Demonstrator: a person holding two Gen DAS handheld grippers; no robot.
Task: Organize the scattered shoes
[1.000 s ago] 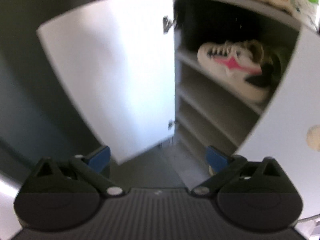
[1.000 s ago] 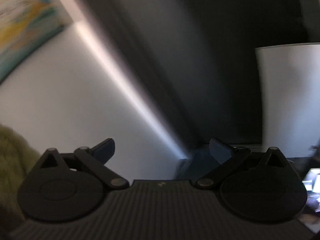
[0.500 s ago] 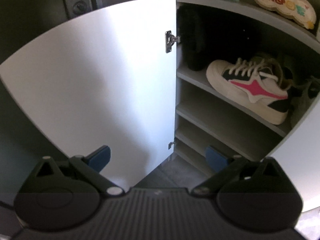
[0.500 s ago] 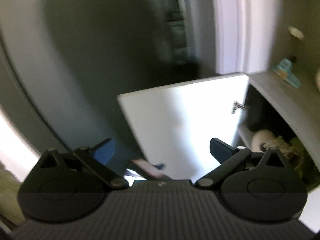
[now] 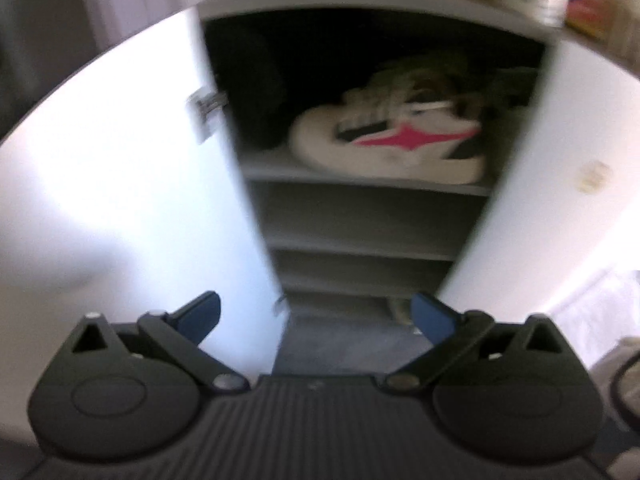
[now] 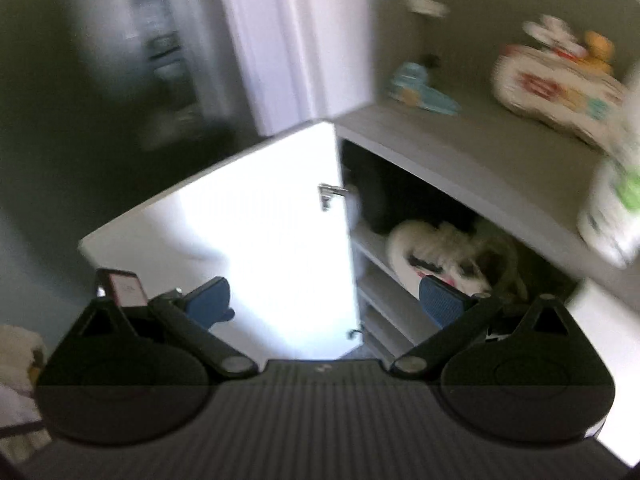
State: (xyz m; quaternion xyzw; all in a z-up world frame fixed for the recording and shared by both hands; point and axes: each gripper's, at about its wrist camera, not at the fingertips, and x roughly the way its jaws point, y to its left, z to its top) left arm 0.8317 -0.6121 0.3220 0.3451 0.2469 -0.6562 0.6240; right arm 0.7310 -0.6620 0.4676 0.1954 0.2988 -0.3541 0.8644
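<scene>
A white sneaker with a pink star and black patches (image 5: 396, 144) lies on the upper shelf of a grey shoe cabinet (image 5: 360, 184), toe to the left; something olive-coloured sits behind it. From the right wrist the same sneaker (image 6: 436, 248) shows inside the cabinet (image 6: 460, 148). My left gripper (image 5: 316, 314) hangs open in front of the cabinet's gap, well short of the shelves, holding nothing. My right gripper (image 6: 324, 300) is open too, higher and further left, empty. Both views are blurred.
The white left door (image 5: 120, 184) stands swung wide open; the right door (image 5: 552, 184) is partly open. Lower shelves (image 5: 360, 256) hold nothing I can see. Toys and a white packet (image 6: 616, 208) rest on the cabinet top. Grey floor (image 5: 352, 344) lies below.
The left wrist view has swung to face the cabinet opening head-on, the sneaker now centred. The right wrist view has turned from a dark wall to the open cabinet and its top.
</scene>
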